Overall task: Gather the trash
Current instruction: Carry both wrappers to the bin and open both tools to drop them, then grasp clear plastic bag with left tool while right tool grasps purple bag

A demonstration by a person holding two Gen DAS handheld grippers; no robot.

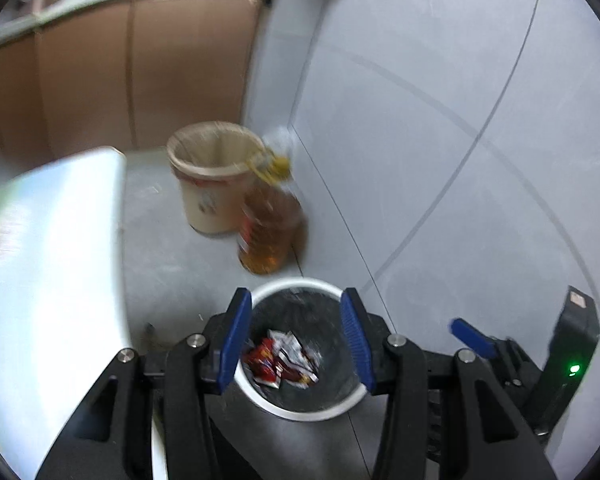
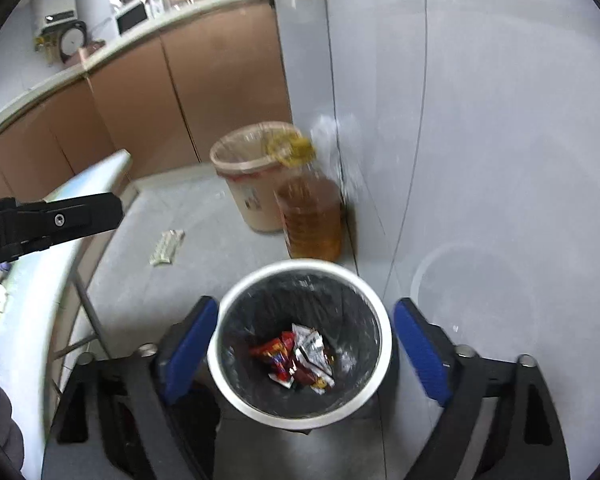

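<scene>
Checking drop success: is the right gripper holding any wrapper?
No: the right gripper stands open and empty above the bin, with the wrappers inside.

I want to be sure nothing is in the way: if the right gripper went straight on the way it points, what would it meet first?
Probably the wrappers lying in the white-rimmed bin. The open right gripper frames the bin mouth and nothing shows between; depth is unclear.

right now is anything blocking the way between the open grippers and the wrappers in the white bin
Nothing visible does. The wrappers lie at the bottom of the black-lined white bin, its mouth uncovered. Both the left gripper and right gripper hang open and empty above it.
</scene>
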